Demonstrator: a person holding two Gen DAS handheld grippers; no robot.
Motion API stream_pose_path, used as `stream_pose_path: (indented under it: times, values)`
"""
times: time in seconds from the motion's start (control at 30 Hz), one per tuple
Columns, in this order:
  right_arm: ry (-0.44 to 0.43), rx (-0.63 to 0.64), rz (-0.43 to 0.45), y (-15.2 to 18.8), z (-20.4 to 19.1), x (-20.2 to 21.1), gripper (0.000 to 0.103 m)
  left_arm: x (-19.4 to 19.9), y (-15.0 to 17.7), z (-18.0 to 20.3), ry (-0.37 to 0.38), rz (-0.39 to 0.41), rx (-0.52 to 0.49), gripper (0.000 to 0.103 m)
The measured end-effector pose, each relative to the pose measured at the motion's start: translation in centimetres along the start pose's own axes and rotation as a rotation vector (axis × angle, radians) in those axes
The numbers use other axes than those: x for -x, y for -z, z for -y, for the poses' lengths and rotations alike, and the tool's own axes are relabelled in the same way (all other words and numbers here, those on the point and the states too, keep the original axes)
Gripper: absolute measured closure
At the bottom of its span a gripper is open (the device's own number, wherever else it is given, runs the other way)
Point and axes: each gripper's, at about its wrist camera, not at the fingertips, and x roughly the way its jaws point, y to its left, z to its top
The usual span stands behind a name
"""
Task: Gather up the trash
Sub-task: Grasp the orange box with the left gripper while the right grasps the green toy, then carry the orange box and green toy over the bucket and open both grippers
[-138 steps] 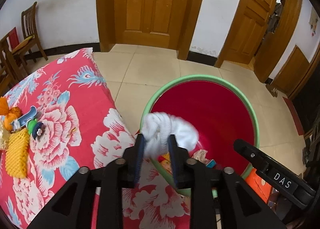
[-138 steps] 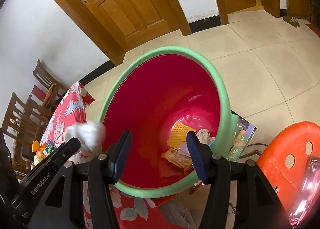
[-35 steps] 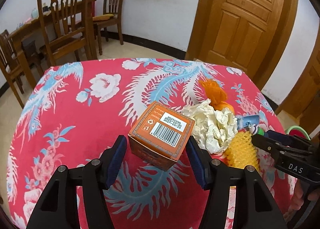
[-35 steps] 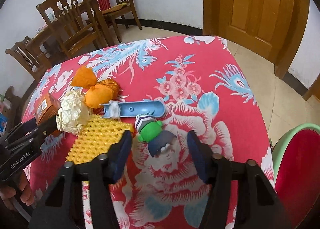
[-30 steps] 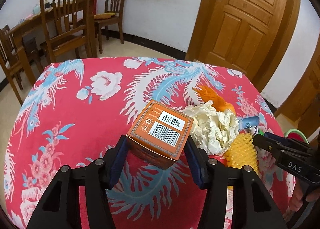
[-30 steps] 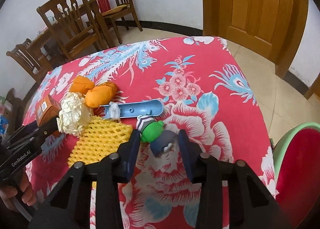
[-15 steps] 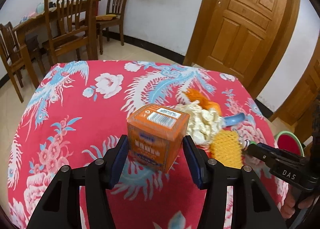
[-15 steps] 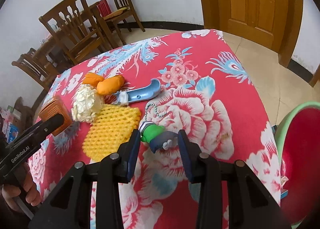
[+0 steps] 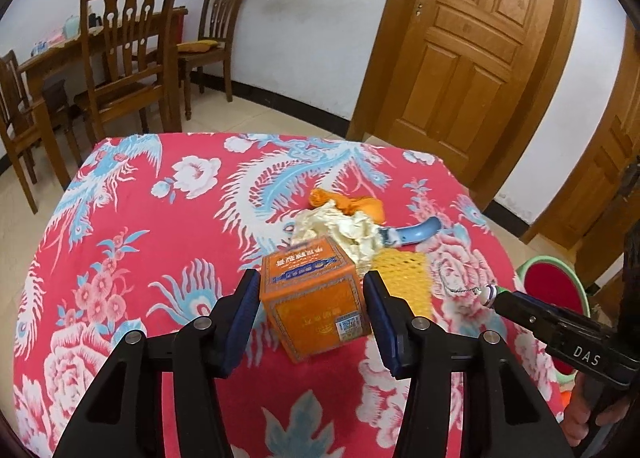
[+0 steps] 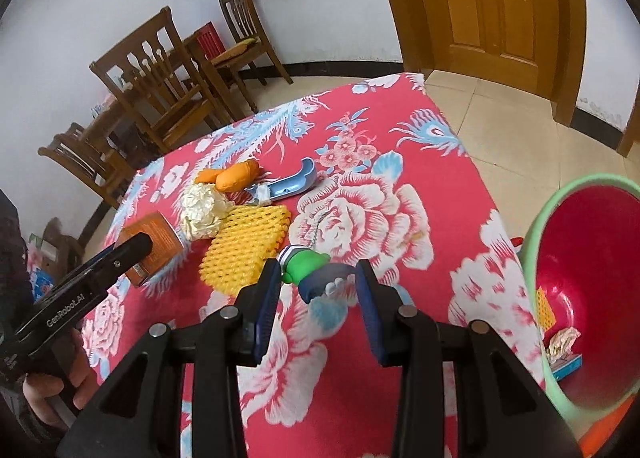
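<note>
My left gripper [image 9: 310, 304] is shut on an orange carton [image 9: 314, 298] and holds it lifted and tilted above the red flowered tablecloth [image 9: 160, 258]. The carton also shows in the right wrist view [image 10: 150, 246]. My right gripper [image 10: 316, 288] is shut on a small green and grey toy [image 10: 310, 272], held above the cloth. On the table lie a crumpled cream paper [image 10: 202, 209], a yellow foam net [image 10: 244, 250], an orange bag [image 10: 230, 177] and a blue plastic scoop [image 10: 286, 183]. The red bin with a green rim [image 10: 580, 282] stands right of the table.
Wooden chairs [image 9: 128, 69] and a wooden table stand behind the red table. A wooden door [image 9: 468, 53] is at the back right. The bin holds several bits of trash [image 10: 560, 338]. An orange stool edge [image 10: 608, 434] shows below the bin.
Both grippers left the bin and came to the table. The left closed on the orange carton and lifted and turned it. The right closed on the green toy and lifted it.
</note>
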Motion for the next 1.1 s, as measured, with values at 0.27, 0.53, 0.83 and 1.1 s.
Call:
stream_pose_path:
  times: [0.27, 0.53, 0.83, 1.1]
  values:
    - [-0.016, -0.044, 0.048, 1.0, 1.0, 3.1, 0.062, 1.9, 0.2, 1.2, 0.035, 0.025, -0.015, 0.050]
    - [-0.014, -0.078, 0.096, 1.6, 2.1, 5.9, 0.062, 3.2, 0.5, 3.0, 0.062, 0.034, -0.037, 0.050]
    - [-0.002, -0.132, 0.151, 2.4, 4.3, 8.9, 0.062, 3.8, 0.7, 6.0, 0.103, 0.031, -0.073, 0.050]
    - [0.037, -0.195, 0.203, 3.1, 7.1, 11.5, 0.062, 3.5, 0.8, 10.2, 0.156, 0.023, -0.124, 0.050]
